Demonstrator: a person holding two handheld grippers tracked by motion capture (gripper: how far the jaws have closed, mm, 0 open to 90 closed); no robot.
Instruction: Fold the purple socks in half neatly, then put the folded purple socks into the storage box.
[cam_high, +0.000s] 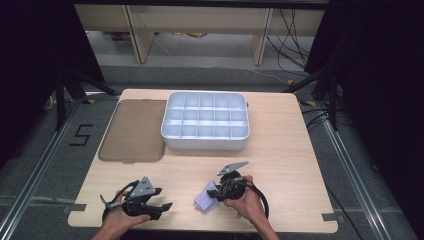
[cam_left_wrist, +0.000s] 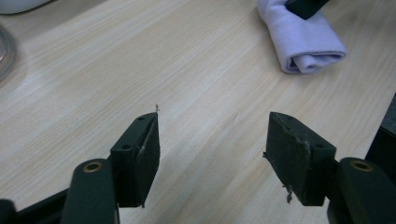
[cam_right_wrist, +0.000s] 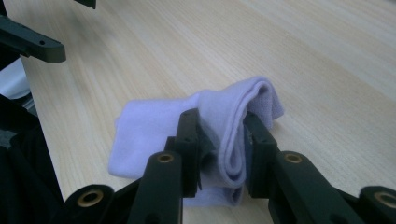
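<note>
A folded pale lilac cloth (cam_right_wrist: 154, 135) lies near the table's front edge (cam_high: 205, 200), its rolled end (cam_left_wrist: 303, 44) also in the left gripper view. My right gripper (cam_right_wrist: 222, 140) is shut on a fold of this cloth, jaws pressing it from both sides; from above that gripper (cam_high: 218, 192) sits at the cloth's right. My left gripper (cam_left_wrist: 212, 149) is open over bare wood, nothing between its jaws, and from above it (cam_high: 161, 200) rests at the front left, a hand's width left of the cloth.
A white compartment tray (cam_high: 205, 142) stands at the table's centre back. A flat brownish translucent lid (cam_high: 132, 130) lies to its left. The wooden table (cam_high: 280, 170) has bare room at the right and between tray and grippers.
</note>
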